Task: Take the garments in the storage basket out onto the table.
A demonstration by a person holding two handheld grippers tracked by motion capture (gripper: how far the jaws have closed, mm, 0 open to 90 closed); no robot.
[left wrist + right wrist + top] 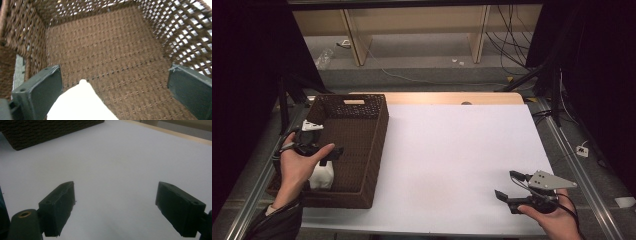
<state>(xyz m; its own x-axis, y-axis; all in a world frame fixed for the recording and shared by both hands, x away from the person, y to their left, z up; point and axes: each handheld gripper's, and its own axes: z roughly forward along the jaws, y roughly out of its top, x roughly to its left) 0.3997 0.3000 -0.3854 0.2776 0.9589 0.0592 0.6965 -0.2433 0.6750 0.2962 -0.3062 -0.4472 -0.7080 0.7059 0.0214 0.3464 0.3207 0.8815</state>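
Wicker walls of the basket [377, 145] ring your left gripper [113, 85], whose jaws stand wide with the white object [81, 105] lying loose just below and between them, so it sits on the basket floor, not gripped. Your right gripper [512, 187] hangs wide and empty over the mat [120, 157], well clear.

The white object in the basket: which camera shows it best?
The high view: the white object lies whole at the near end of the wicker basket, just under the left gripper. The left gripper view catches its overexposed tip between open jaws. The right gripper view shows a basket corner, not the object.
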